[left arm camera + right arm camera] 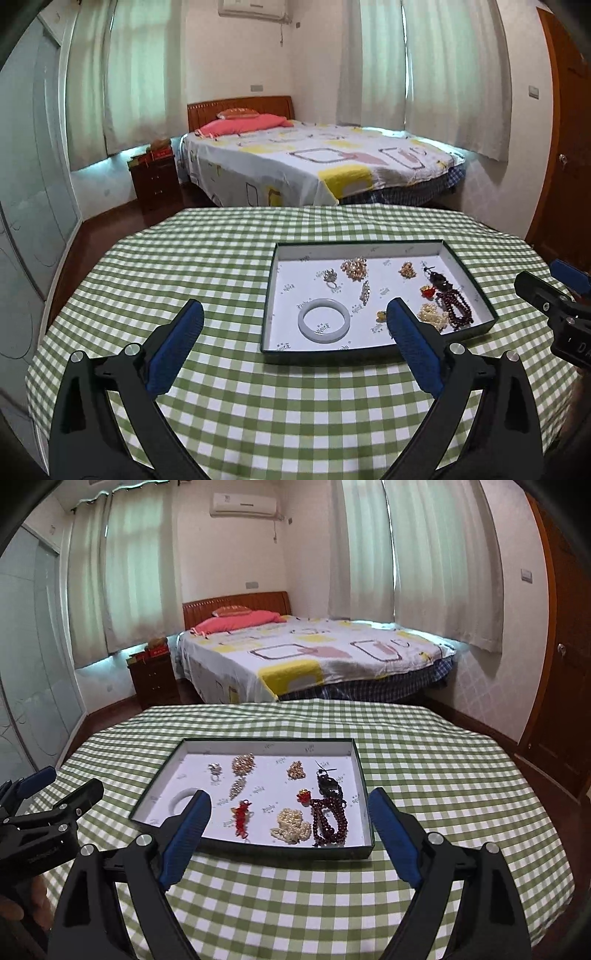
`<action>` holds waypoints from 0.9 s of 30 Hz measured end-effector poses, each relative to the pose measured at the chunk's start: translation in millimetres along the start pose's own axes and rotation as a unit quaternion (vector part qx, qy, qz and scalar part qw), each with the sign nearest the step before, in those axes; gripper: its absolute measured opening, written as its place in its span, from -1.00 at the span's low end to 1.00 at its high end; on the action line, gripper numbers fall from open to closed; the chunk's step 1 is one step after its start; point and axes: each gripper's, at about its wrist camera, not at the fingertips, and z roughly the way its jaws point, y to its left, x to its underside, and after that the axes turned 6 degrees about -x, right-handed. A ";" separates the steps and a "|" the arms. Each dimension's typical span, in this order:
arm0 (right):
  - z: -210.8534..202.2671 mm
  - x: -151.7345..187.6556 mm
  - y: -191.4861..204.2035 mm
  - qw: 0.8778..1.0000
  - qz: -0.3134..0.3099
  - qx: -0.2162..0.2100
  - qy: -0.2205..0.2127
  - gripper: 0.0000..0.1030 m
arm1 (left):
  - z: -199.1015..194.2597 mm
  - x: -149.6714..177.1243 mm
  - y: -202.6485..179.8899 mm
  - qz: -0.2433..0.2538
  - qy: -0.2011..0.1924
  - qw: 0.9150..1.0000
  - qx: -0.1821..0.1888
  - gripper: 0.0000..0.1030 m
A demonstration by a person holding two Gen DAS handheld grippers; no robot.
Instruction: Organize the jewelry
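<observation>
While both your hand-held grippers (295, 325) (290, 814) hang wide open and empty

Pinch the slippery, hard white bangle (323, 320) by its six o'clock rim; beads (328, 821) flop.

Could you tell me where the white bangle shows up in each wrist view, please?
Left wrist: white bangle lies fully visible in the tray's near-left corner.
Right wrist: white bangle sits at the tray's left side, half hidden behind a blue pad.
Shared landmark: dark red bead strand.
</observation>
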 end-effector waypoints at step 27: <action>-59.1 9.2 16.6 0.999 -0.016 0.004 -0.046 0.65 | -62.4 10.4 15.3 -0.020 -0.043 0.999 -0.005 0.88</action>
